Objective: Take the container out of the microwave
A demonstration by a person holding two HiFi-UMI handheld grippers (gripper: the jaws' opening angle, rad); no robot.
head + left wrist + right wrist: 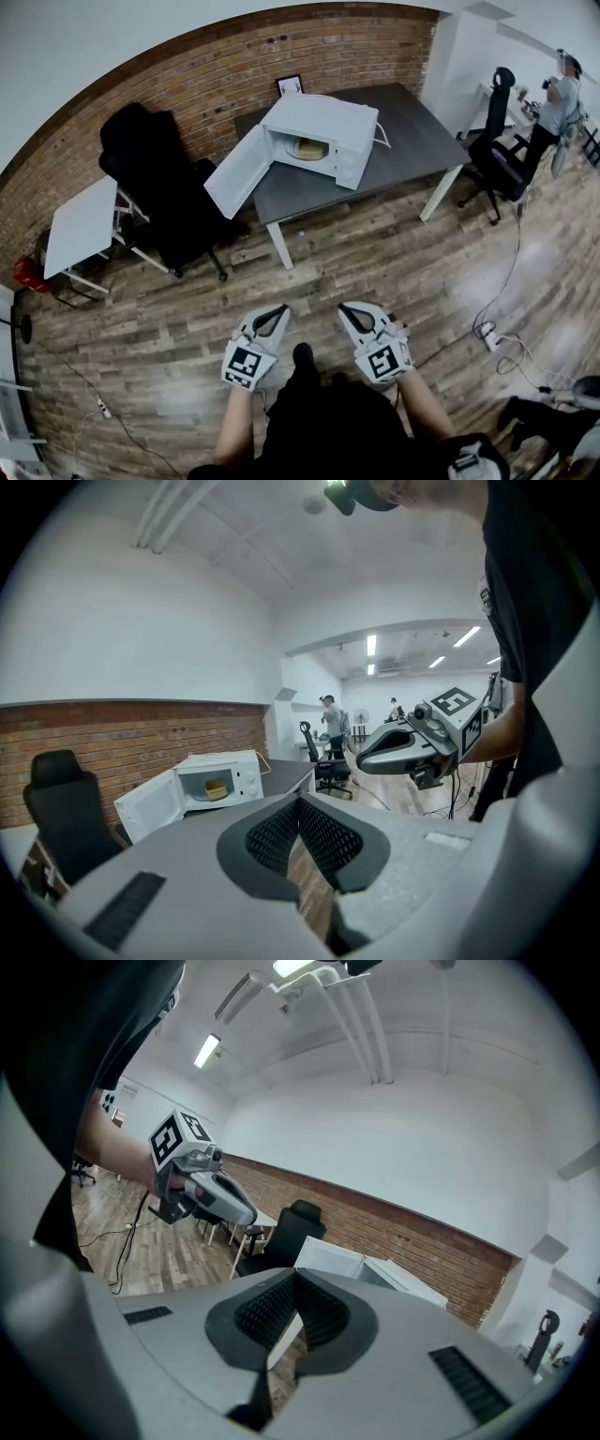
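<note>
Brick-walled office, wood floor (375,253): microwave (323,141) on the dark tabletop (417,131), door (239,173) swung wide, container (307,147) inside the cavity, untouched. Left gripper (272,317) and right gripper (352,313) well short of the tabletop — the 2 pairs of jaws closed, empty. Reaching, gripping, lifting out all left to do.

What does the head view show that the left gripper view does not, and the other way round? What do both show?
Only the head view: the power strip on the floor and the small frame behind the microwave. Only the left gripper view: the ceiling lights and the left gripper jaws close up, tips together, nothing between them. Both: the open microwave with the container inside, the black chair, the right gripper.
</note>
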